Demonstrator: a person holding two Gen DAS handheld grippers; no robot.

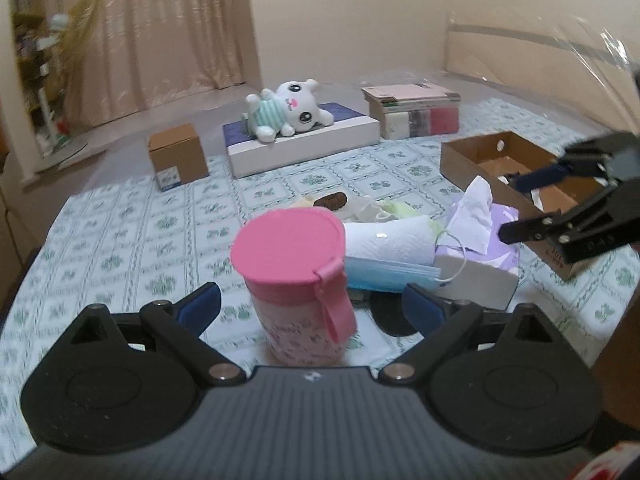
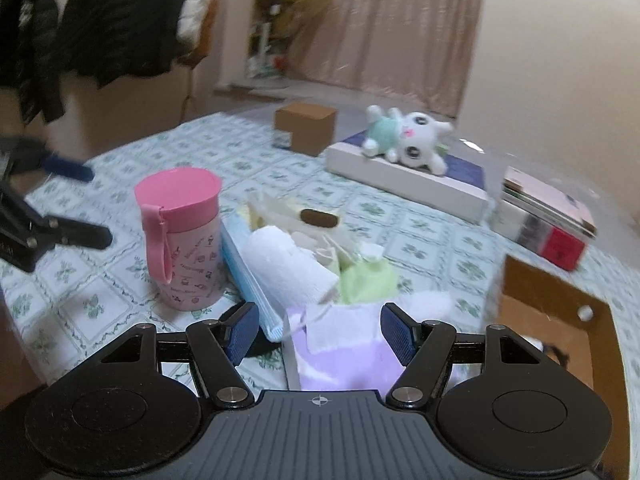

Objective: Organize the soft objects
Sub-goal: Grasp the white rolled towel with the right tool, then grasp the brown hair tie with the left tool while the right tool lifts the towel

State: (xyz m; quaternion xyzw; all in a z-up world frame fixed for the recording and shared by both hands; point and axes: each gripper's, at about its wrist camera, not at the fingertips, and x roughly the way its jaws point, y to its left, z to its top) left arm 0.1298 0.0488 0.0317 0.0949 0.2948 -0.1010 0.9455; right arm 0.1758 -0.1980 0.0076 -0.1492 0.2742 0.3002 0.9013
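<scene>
A patterned green-and-white cloth [image 1: 120,240] covers the table, with cream walls and a beige curtain [image 1: 160,32] behind it. Dark jackets [image 2: 80,20] hang at 10 o'clock in the right wrist view.

At the centre of the cloth sits a heap of soft things: a roll of paper towel [image 1: 390,240], a blue face mask [image 1: 384,276], a purple tissue box [image 1: 480,256] and a green cloth [image 2: 366,282]. A pink lidded cup [image 1: 296,272] stands just beside the heap.

At 12 o'clock a white plush toy [image 1: 288,110] lies on a flat white box [image 1: 304,140], with a small cardboard box [image 1: 176,156] at 11 o'clock, stacked books [image 1: 412,112] at 1 o'clock and an open cardboard tray [image 1: 516,172] at 2 o'clock.

The left gripper [image 1: 310,306] has its jaws spread either side of the cup, not touching it. The right gripper [image 2: 318,332] has its jaws spread around the tissue box, apparently clear of it.
</scene>
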